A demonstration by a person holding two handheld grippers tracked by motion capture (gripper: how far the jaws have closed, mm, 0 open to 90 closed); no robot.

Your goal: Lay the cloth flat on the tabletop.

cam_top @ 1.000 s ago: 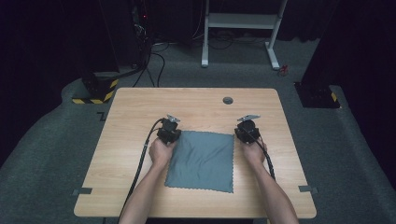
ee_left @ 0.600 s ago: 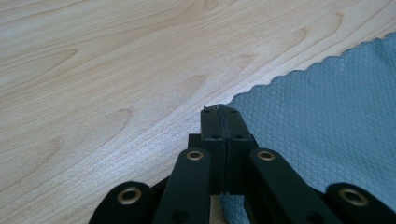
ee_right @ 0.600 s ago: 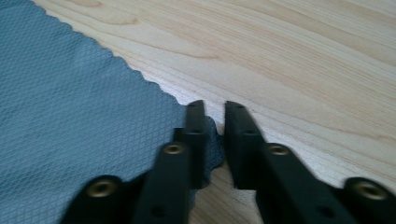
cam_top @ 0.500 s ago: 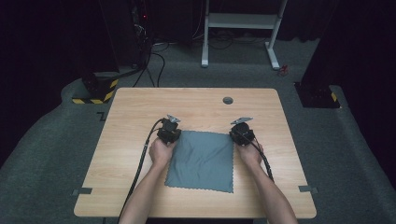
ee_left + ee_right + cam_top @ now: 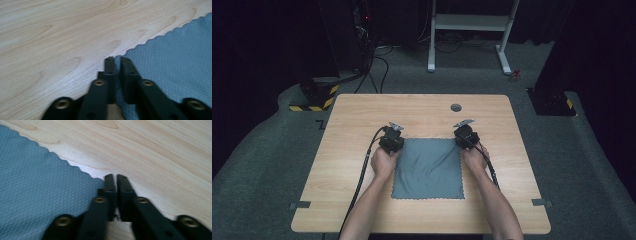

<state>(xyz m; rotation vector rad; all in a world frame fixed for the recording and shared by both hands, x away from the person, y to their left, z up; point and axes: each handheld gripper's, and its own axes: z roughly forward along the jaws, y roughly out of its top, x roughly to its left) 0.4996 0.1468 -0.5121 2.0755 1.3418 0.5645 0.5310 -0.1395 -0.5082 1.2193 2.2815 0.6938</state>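
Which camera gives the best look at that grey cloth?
The high view: it shows the whole cloth lying flat on the table, all four edges visible. The left gripper view and right gripper view each show just one corner close up, with its scalloped edge and weave.

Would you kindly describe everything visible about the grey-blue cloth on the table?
The cloth is a grey-blue, roughly square piece with a fine diamond weave and scalloped edges, seemingly microfibre. It lies spread flat on the wooden table, slightly rippled near its far edge. The left gripper sits at its far left corner and the right gripper at its far right corner; both have just been opening, with a narrow gap between the jaws. Whether either corner remains pinched I cannot tell.
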